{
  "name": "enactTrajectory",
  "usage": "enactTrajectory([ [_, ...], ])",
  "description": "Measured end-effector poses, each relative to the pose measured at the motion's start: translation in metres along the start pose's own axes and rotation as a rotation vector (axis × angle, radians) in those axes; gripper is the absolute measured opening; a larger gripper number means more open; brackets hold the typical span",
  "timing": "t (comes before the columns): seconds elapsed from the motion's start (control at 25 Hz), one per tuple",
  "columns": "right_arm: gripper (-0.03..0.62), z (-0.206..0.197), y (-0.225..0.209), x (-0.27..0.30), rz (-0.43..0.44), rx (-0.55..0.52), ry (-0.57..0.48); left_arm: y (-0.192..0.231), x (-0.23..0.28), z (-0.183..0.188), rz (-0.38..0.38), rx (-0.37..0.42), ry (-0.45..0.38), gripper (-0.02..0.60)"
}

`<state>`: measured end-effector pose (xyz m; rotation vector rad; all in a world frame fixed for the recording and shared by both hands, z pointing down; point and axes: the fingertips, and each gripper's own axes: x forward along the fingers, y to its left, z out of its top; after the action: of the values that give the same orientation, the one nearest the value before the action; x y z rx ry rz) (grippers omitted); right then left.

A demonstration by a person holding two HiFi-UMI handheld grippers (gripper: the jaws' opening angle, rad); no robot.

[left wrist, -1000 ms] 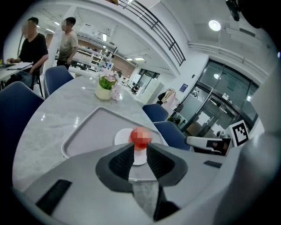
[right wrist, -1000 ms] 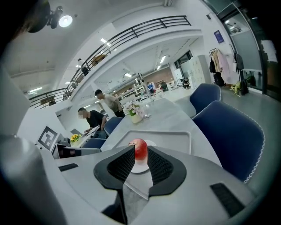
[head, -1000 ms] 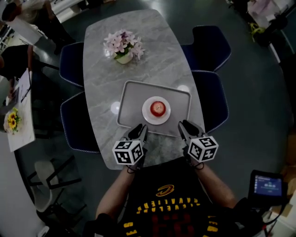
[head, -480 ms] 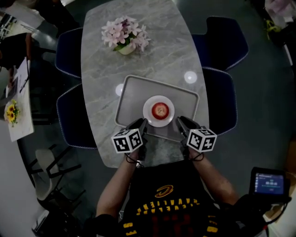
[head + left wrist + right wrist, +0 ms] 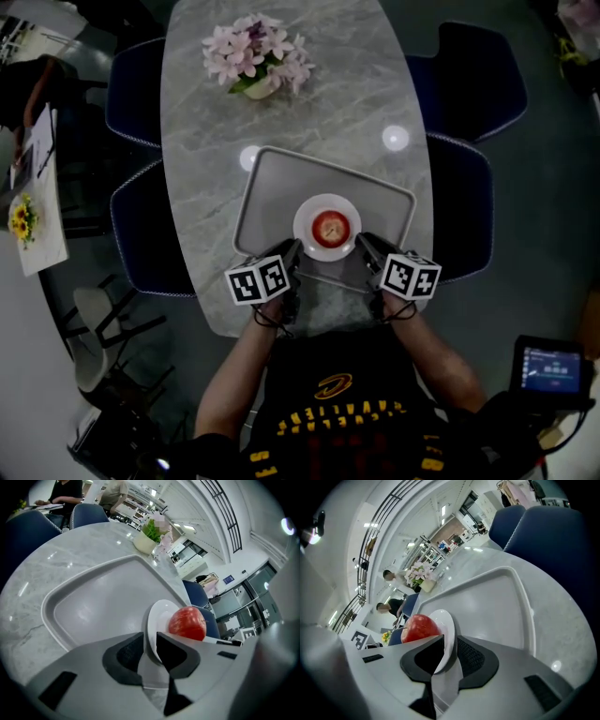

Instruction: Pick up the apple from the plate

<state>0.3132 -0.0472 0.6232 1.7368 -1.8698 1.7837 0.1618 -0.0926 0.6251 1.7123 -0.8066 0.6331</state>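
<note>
The apple (image 5: 328, 226) sits unlifted on the plate (image 5: 325, 204). The left gripper (image 5: 293, 250) and right gripper (image 5: 362, 244) each pinch the plate's near rim, jaws almost together.

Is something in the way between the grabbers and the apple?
Only the rim of the plate. The left gripper and the right gripper each have their jaws closed on that rim, and the apple sits just past it.
</note>
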Motion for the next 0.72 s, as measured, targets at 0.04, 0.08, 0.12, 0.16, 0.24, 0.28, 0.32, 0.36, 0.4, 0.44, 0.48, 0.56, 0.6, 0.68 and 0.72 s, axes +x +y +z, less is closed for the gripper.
enactTrajectory([
  [0.04,0.092,-0.001,0.000,0.000,0.001,0.011,0.004,0.000,0.000,-0.001,0.003,0.000,0.009,0.086],
  [0.08,0.092,-0.002,0.001,-0.001,0.001,0.014,0.009,-0.001,-0.001,-0.002,0.004,-0.002,0.017,0.086],
  [0.12,0.092,-0.003,0.001,0.000,-0.001,0.010,0.014,-0.001,-0.001,-0.002,0.004,-0.004,0.024,0.086],
  [0.16,0.092,-0.003,0.001,0.001,-0.001,0.003,0.019,-0.002,0.000,-0.002,0.004,-0.005,0.034,0.086],
  [0.24,0.092,-0.002,-0.001,0.005,0.002,-0.001,0.031,-0.002,0.005,-0.002,0.010,-0.002,0.057,0.086],
  [0.28,0.092,-0.002,-0.002,0.006,0.004,0.008,0.036,-0.002,0.008,-0.002,0.014,0.001,0.068,0.086],
  [0.32,0.092,-0.003,-0.004,0.007,0.006,0.020,0.041,-0.002,0.010,-0.002,0.017,0.003,0.076,0.086],
  [0.36,0.092,-0.005,-0.004,0.007,0.009,0.033,0.044,-0.002,0.010,-0.003,0.017,0.001,0.080,0.086],
  [0.4,0.092,-0.007,-0.003,0.005,0.012,0.045,0.047,-0.002,0.008,-0.004,0.015,-0.003,0.084,0.086],
  [0.44,0.092,-0.011,-0.001,0.003,0.015,0.054,0.049,-0.002,0.005,-0.006,0.011,-0.011,0.087,0.086],
  [0.48,0.092,-0.014,0.001,0.000,0.017,0.062,0.053,-0.002,0.002,-0.008,0.006,-0.021,0.090,0.085],
  [0.56,0.091,-0.018,0.003,-0.002,0.021,0.075,0.058,-0.002,0.000,-0.009,-0.002,-0.045,0.099,0.084],
  [0.6,0.082,-0.017,0.003,-0.001,0.023,0.084,0.059,-0.003,0.001,-0.009,-0.007,-0.058,0.105,0.076],
  [0.68,0.038,-0.016,0.002,0.000,0.031,0.106,0.056,-0.004,0.004,-0.009,-0.022,-0.087,0.113,0.054],
  [0.72,0.038,-0.016,0.002,0.000,0.033,0.116,0.055,-0.004,0.004,-0.009,-0.028,-0.100,0.114,0.052],
])
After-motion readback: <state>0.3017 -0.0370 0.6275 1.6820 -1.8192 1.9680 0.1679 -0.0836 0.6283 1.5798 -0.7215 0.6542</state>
